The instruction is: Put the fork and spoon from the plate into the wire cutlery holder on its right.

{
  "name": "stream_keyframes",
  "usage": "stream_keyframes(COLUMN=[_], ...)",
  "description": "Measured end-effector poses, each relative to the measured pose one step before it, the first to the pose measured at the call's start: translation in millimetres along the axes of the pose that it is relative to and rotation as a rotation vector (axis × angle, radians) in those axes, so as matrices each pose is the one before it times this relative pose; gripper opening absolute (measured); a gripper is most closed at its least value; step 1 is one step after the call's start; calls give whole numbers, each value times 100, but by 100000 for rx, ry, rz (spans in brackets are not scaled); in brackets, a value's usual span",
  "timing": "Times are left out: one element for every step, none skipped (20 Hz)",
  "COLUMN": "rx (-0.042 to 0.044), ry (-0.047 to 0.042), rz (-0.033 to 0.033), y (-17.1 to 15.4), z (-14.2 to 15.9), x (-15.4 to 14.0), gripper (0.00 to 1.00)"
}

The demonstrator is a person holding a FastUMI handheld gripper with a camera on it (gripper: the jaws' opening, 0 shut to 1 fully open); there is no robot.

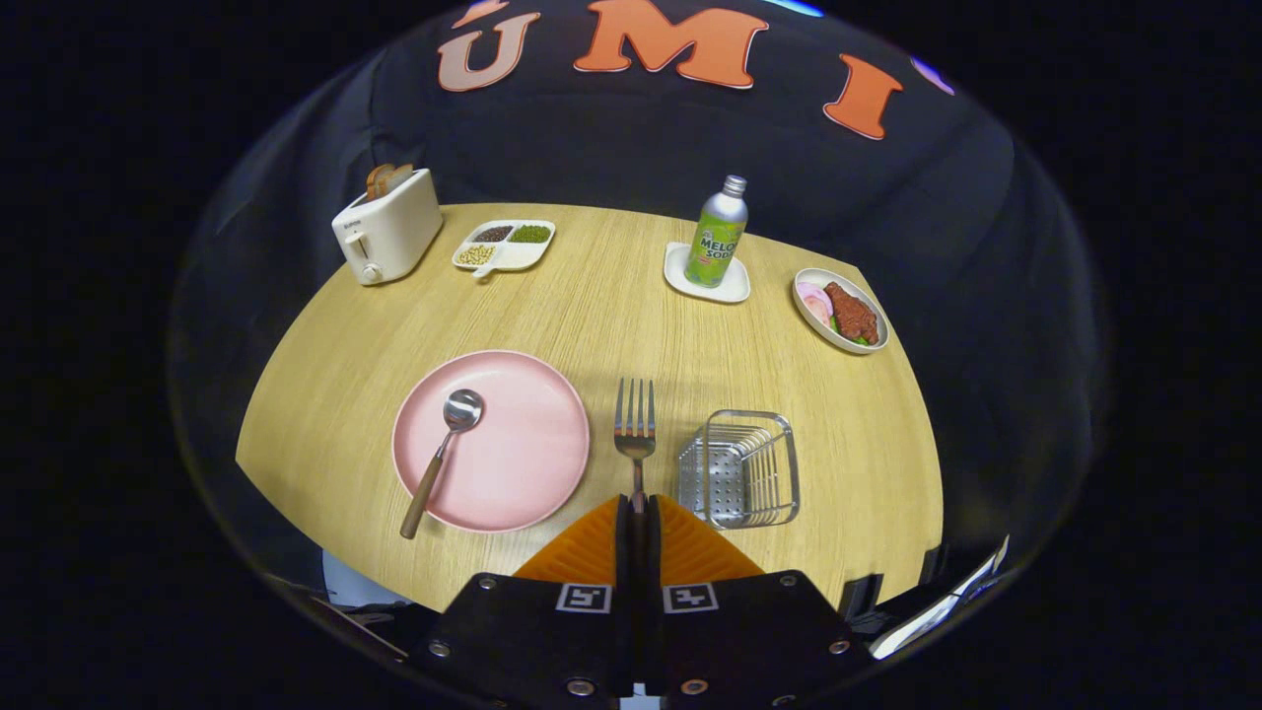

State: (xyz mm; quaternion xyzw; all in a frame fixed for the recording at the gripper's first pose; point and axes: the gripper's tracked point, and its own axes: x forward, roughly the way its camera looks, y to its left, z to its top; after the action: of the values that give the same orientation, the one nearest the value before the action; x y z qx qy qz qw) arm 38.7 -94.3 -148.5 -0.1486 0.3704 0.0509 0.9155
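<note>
Counter point(592, 306): light wood; carries all the task's things.
Plate point(523, 463): pink, round, left of the claw; now holds the spoon alone.
Wire cutlery holder point(741, 469): right of the plate and just right of the claw's fingers; mouth appears to face up, which is a judgement.
Claw point(639, 505): orange fingers clenched on the fork's handle, both pressing on it.
Fork point(636, 424): held, sticking out straight ahead of the fingers; long axis runs along the fingers, tines pointing away from the claw. It hangs between plate and holder.
Spoon point(441, 460): on the plate's left part; bowl far, wooden handle slanting near and left past the rim.
Key relation: holder lies a short way right of the fork; the next move is judged to be a rightward shift, then a tip-down.
</note>
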Motion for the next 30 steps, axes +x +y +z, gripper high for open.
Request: stream_keyframes(rx=[-775,-625,-679,-1103,-1344,-1250,-1136,-1111,-931,-732,-409,10,-131,-708,-768,-661,-376,-356,-436,-755,-965,-718,-417,-585,-504,-566,-271,-580,-813,-617], ry=[1949,1978,2012,2039,2256,2579,2919,2758,2468,2585,2249,2204,1537,1922,1918,1653,1602,1831,2058,1469,1514,1660,1618,1275,1062,1101,1058,599,585,610], rz=[-562,-388,-376,-594,-501,-188,252,454,300,491,657,798,576,663,565,670,877,934,539,22,-127,218,196,271,252,480,728,514,155,212], y=[-821,-698,-745,-728,-723,-633,-486,-417,-490,-379,-222,-309,-167,-217,-100,-113,-52,30,-120,-134,-206,-58,-99,-136,-103,59,162,152,116,59], z=[-196,-117,-153,-208,-209,-318,-300,-274,-274,-148,-154,58,93,-2,172,193,298,137,207,101,153,-98,-1,23,116,45,69,165,135,36], x=[-158,-40,-54,28,114,75,111,96,159,123,181,257,186,199,219,256,235,290,341,351,378,187,313,397,317,284,236,223,222,153], gripper=[5,5,5,5,5,5,5,5,5,5,5,5,5,5,5,5,5,5,5,5,5,5,5,5,5,5,5,5,5,5])
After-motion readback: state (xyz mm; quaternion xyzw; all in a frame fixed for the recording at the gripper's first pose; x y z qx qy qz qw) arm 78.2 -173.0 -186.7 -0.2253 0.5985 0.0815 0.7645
